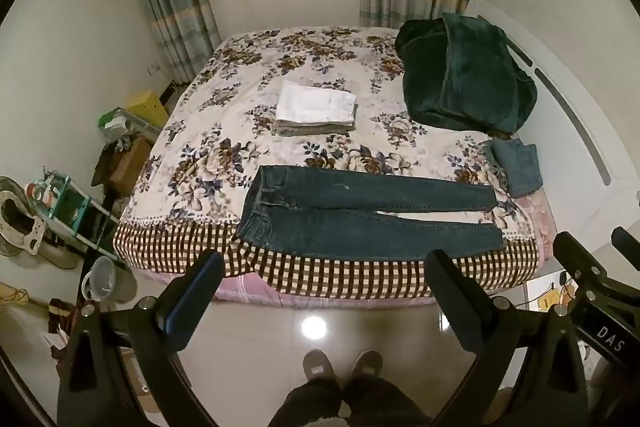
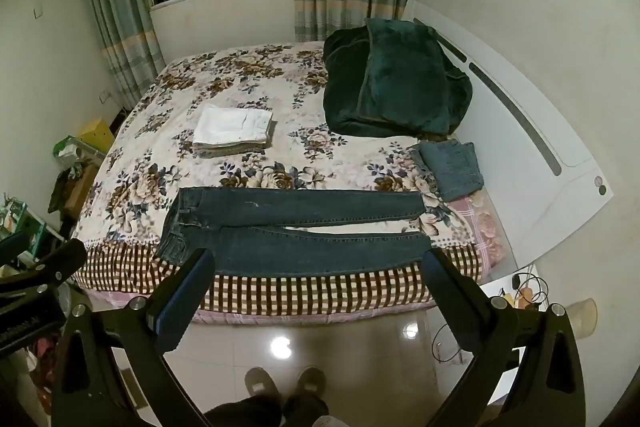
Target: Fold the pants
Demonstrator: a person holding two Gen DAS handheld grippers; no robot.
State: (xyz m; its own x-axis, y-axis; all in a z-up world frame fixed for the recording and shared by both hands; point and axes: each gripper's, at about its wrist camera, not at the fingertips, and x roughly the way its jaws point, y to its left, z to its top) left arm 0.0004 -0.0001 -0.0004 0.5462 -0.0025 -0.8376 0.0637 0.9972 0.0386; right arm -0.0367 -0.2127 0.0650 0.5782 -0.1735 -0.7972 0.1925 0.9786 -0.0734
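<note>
Both grippers, left [image 1: 324, 263] and right [image 2: 318, 263], hang spread and empty. Ahead and below, the jeans [image 1: 360, 215] lie crosswise, waistband leftward, cuffs nearer the right one.

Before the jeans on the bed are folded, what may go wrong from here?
1. The dark jeans lie at the bed's near edge, over the checked border; a pull toward the person may drag them off.
2. Both grippers, left and right, hang open above the floor, so each grasp needs a forward reach.
</note>
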